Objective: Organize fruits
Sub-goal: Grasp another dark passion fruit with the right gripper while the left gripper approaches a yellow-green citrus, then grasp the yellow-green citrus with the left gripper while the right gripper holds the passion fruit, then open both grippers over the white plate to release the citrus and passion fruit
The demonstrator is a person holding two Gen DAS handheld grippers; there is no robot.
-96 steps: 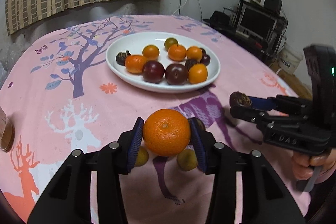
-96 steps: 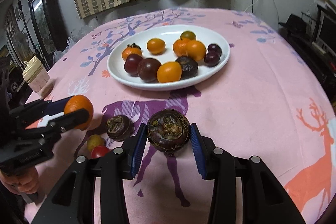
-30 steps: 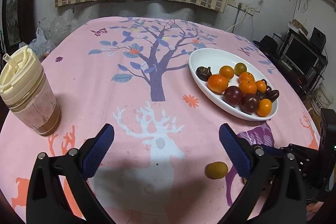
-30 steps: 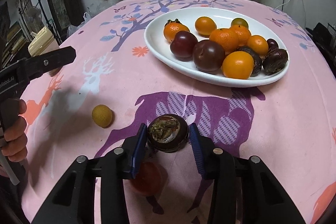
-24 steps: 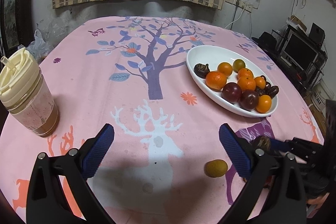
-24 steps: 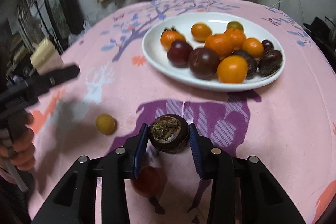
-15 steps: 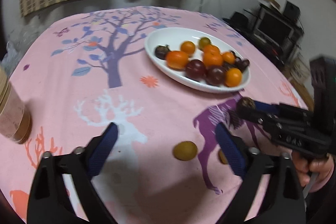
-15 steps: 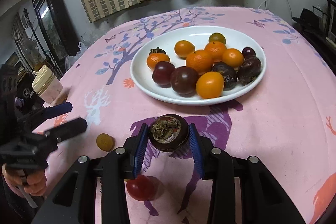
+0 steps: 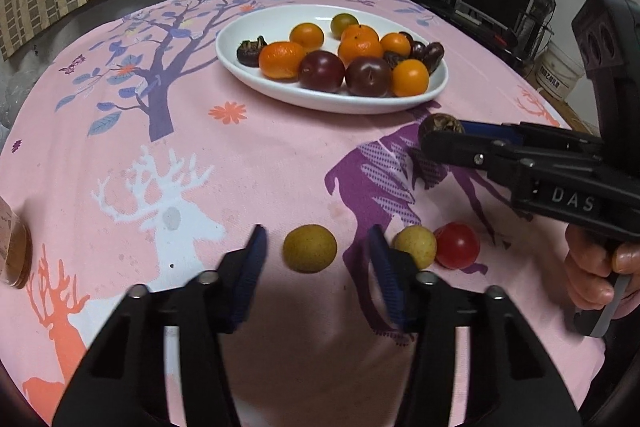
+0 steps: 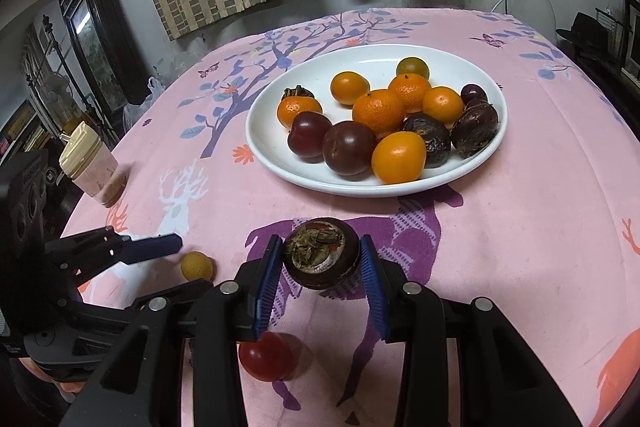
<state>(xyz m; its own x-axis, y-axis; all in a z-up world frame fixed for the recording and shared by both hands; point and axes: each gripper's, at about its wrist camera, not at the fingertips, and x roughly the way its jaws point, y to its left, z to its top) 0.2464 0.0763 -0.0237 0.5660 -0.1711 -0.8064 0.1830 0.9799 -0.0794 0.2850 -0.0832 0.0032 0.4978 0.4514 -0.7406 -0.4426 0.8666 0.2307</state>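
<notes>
A white plate (image 9: pixel 332 103) (image 10: pixel 360 189) holds several oranges, dark plums and other dark fruits. My left gripper (image 9: pixel 317 239) (image 10: pixel 192 265) straddles a small yellow-brown fruit (image 9: pixel 310 248) (image 10: pixel 196 265) lying on the pink cloth. Its jaws are closing, with a gap still showing on each side of the fruit. My right gripper (image 10: pixel 320 247) (image 9: pixel 440 137) is shut on a dark mangosteen (image 10: pixel 322 253) (image 9: pixel 440 125), held above the cloth just short of the plate's near rim.
A second yellow fruit (image 9: pixel 414 247) and a red tomato (image 9: pixel 457 251) (image 10: pixel 266 355) lie on the cloth right of my left gripper. A lidded cup (image 10: pixel 94 167) (image 9: pixel 12 251) stands at the table's left. Shelves with electronics stand beyond the right edge.
The left gripper, earlier holding an orange, swung over and sank onto the yellow fruit, and its wide jaws narrowed around it. The right gripper kept the mangosteen and drifted slightly.
</notes>
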